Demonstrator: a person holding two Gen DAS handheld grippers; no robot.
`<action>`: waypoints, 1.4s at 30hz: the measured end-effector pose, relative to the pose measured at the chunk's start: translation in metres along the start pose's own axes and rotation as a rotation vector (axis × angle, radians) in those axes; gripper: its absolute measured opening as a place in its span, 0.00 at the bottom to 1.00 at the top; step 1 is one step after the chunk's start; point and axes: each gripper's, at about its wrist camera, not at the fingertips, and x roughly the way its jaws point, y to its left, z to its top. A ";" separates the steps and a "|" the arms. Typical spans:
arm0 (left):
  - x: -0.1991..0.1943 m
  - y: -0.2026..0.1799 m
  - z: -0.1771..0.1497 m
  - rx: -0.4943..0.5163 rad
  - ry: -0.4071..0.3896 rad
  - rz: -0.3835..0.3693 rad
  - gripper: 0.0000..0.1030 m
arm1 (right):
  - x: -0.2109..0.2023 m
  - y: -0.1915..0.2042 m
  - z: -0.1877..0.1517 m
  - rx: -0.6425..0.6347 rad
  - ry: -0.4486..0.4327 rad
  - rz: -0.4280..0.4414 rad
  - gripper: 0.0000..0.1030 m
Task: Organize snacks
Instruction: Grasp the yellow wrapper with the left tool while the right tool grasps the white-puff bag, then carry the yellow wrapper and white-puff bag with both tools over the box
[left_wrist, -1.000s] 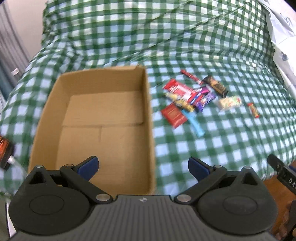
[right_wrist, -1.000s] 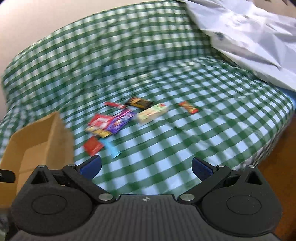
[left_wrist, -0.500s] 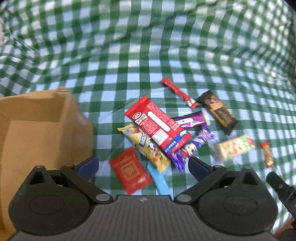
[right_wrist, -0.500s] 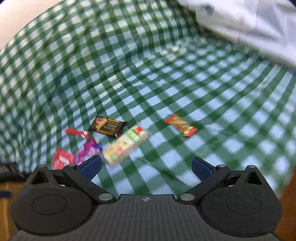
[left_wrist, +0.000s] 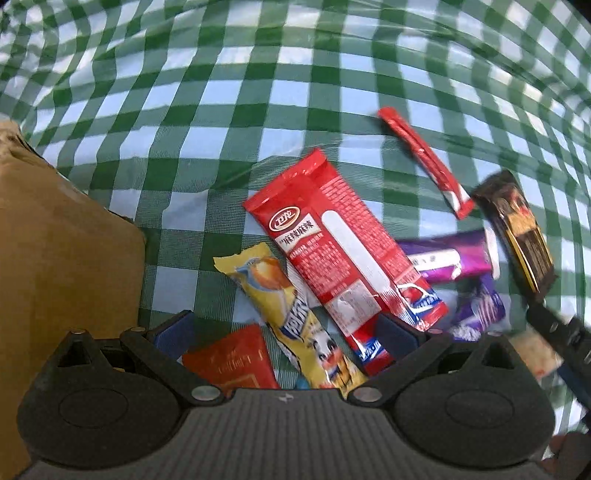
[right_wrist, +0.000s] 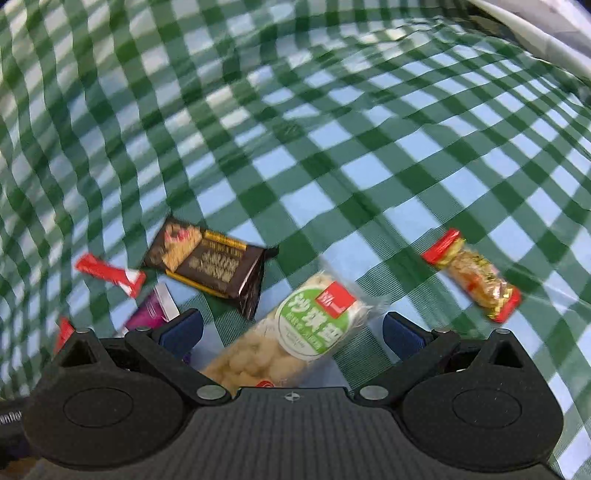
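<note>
Snack packets lie in a pile on the green checked cloth. My left gripper is open just above the pile, straddling a yellow packet and the lower end of a long red packet. A small red sachet, purple packets, a thin red stick and a dark brown bar lie around. My right gripper is open over a clear puffed-rice bar with a green label. Near it lie the dark brown bar and a red-ended small bar.
The corner of a brown cardboard box stands at the left of the left wrist view. The right gripper's black body shows at that view's right edge. A white sheet lies at the far right of the bed.
Both grippers have moved forward and down toward the snacks. The box has slid out to the left edge of the left view. The puffed-rice bar now sits between the right fingers.
</note>
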 end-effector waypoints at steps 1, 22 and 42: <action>0.001 0.003 0.001 -0.014 -0.006 -0.011 0.99 | 0.002 0.000 -0.002 -0.010 -0.003 -0.003 1.00; -0.137 0.010 -0.070 0.170 -0.281 -0.139 0.18 | -0.119 -0.030 -0.058 -0.123 -0.206 0.068 0.38; -0.277 0.112 -0.219 0.265 -0.387 -0.074 0.18 | -0.290 0.023 -0.204 -0.304 -0.217 0.250 0.38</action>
